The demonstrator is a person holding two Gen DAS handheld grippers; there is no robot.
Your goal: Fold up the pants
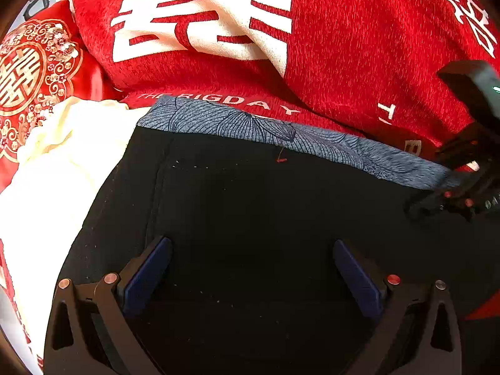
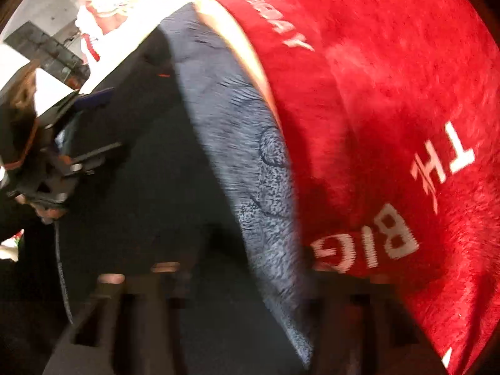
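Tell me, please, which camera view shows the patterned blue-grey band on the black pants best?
The left wrist view: the blue-grey band runs sharp across the black pants, its line pattern clear. The right wrist view shows the band blurred, the pattern smeared.

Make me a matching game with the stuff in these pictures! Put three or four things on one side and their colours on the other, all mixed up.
Things:
1. pants
2. patterned waistband
3. blanket with letters
4. crumpled cloth

Colours:
A. cream
B. red
C. black
D. grey-blue

Pairs: 1-C, 2-D, 3-B, 4-A
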